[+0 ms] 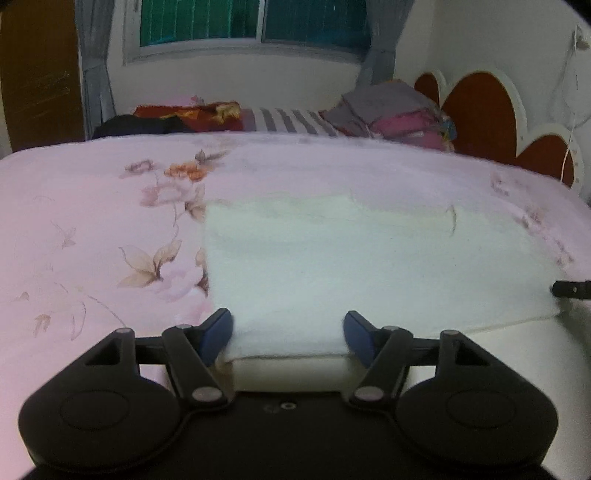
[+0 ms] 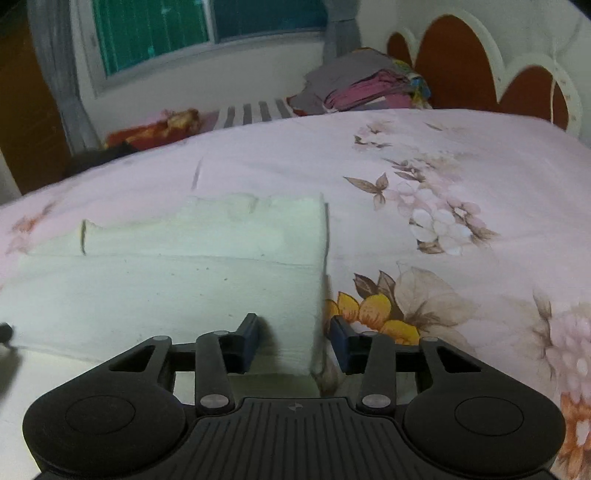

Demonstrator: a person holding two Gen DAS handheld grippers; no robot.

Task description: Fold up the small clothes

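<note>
A pale cream garment [image 1: 369, 266] lies folded flat on the pink floral bedsheet [image 1: 92, 221]. Its left near part sits between the blue pads of my left gripper [image 1: 288, 334], whose jaws stand wide, and the cloth there is flat, not bunched. In the right wrist view the garment's [image 2: 166, 288] right near corner lies between the pads of my right gripper [image 2: 293, 343]. Those jaws are open, with a gap showing on either side of the cloth. A white layer shows below the garment's near edge in both views. The right gripper's black tip [image 1: 569, 290] pokes in beside the garment's right edge.
At the far end of the bed are a stack of grey and pink clothes [image 1: 399, 110], a striped cloth [image 1: 291, 120] and a red cloth [image 1: 188, 114]. A red and white scalloped headboard [image 1: 480, 107] stands on the right. A curtained window [image 1: 255, 22] fills the far wall.
</note>
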